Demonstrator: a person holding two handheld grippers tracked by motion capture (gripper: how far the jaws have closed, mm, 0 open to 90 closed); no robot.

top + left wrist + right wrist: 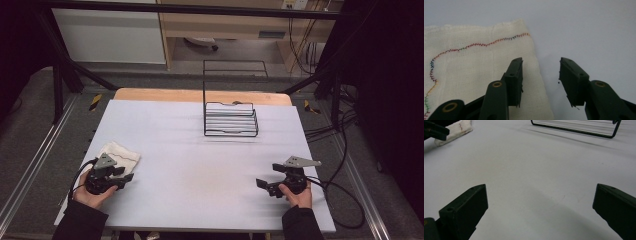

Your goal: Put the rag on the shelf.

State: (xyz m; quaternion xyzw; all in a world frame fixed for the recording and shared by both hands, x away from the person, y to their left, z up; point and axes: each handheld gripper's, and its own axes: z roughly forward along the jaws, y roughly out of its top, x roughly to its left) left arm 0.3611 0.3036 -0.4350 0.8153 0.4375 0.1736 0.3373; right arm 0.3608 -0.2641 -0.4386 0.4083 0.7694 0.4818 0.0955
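Note:
A folded cream cloth point(119, 155) with a wavy line of coloured stitching lies near the table's left front; it is also the cloth point(474, 72) under my left jaws and the cloth point(454, 130) far off at the upper left. My left gripper point(125, 176) hovers at the cloth's right edge, open, with one jaw over the fabric and the other over bare table point(540, 75). My right gripper point(265, 182) rests open at the front right over bare table point(540, 202), nothing between its jaws.
A black wire rack point(231, 119) stands at the back centre of the white table point(200, 165); its base rail is the rack point(574, 128). Cables trail off the table's right side point(345, 200). Metal frame legs flank the table.

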